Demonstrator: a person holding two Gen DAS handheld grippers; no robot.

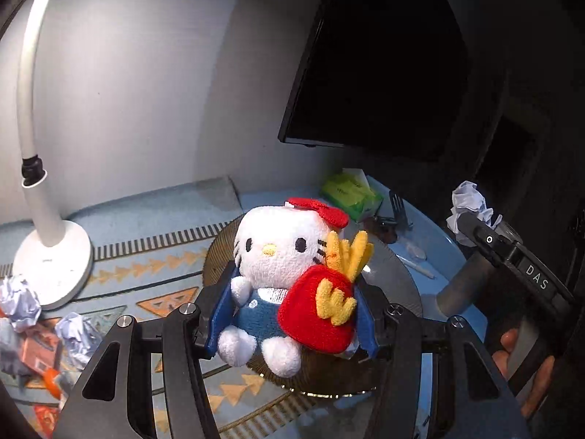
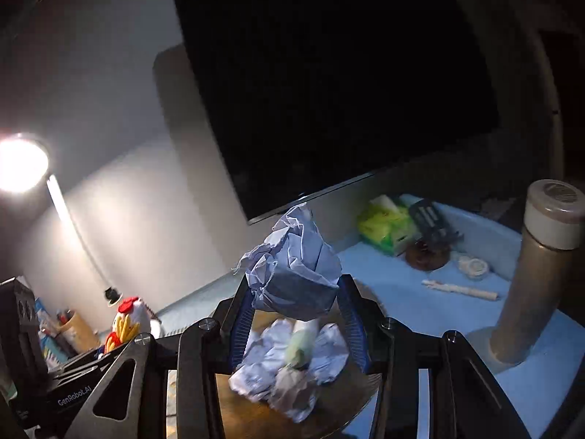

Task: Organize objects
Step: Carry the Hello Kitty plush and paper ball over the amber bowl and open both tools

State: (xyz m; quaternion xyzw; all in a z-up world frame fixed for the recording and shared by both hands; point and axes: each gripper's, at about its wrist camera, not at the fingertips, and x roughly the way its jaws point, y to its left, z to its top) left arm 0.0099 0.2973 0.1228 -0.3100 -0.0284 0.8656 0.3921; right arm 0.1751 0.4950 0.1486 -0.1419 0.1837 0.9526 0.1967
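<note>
My left gripper (image 1: 292, 314) is shut on a white cat plush (image 1: 278, 256) with a red bow, blue overalls and a red fries pouch, held above a dark round plate (image 1: 398, 285). The plush also shows in the right wrist view (image 2: 126, 320) at lower left. My right gripper (image 2: 298, 303) is shut on a crumpled pale blue paper ball (image 2: 296, 274), held above a brown round plate (image 2: 256, 413) that carries several crumpled papers (image 2: 329, 351) and a small green-and-white tube (image 2: 301, 344). The right gripper's paper ball (image 1: 470, 201) shows at the right of the left wrist view.
A white desk lamp (image 1: 51, 252) stands at left, with crumpled papers (image 1: 22, 303) and orange packets (image 1: 36, 355) near it. A green tissue pack (image 1: 351, 192), a dark fork (image 1: 400, 208) and a wrapped stick (image 2: 460, 291) lie beyond. A tall tan flask (image 2: 537, 270) stands right. A dark monitor (image 2: 329, 84) hangs behind.
</note>
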